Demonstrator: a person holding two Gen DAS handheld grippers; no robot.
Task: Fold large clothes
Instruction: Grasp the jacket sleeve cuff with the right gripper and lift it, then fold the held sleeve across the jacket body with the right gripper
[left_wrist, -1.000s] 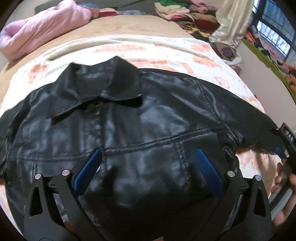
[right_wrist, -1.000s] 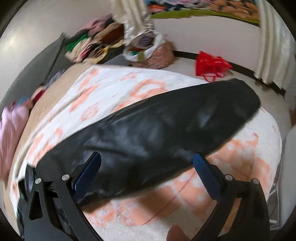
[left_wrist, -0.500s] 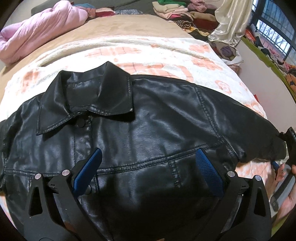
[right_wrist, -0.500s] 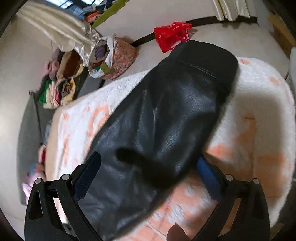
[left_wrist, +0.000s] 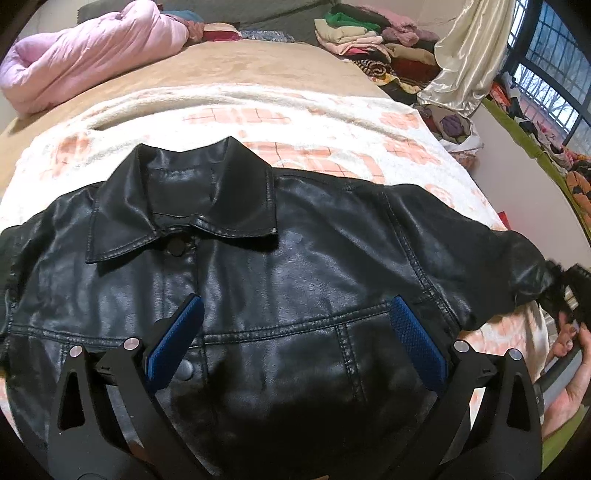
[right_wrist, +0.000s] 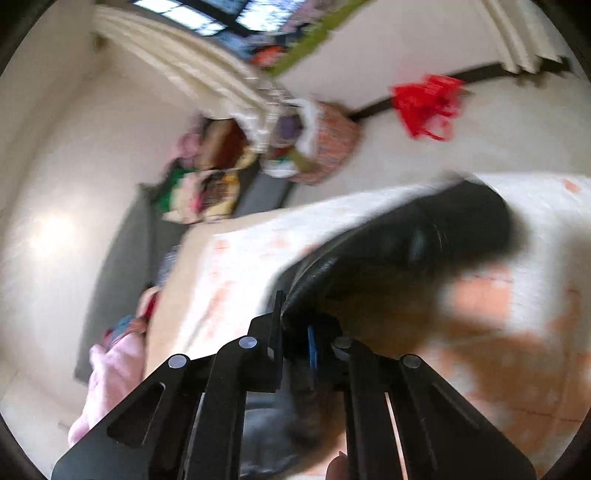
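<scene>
Looking along your left gripper, you see its blue pads spread wide apart above the chest of the black leather jacket, with nothing between them. The jacket lies front up on the white and orange blanket, collar toward the far end; its left sleeve runs out of the picture's edge, and the hem is hidden behind the gripper's frame. Your right gripper has just been closing, and its fingers now sit together, clamped on the jacket's right sleeve. That view is blurred, so exactly where on the sleeve the pads bite is hard to make out. From the left wrist view only a smeared dark shape marks that gripper, beside your right hand, half cut off.
</scene>
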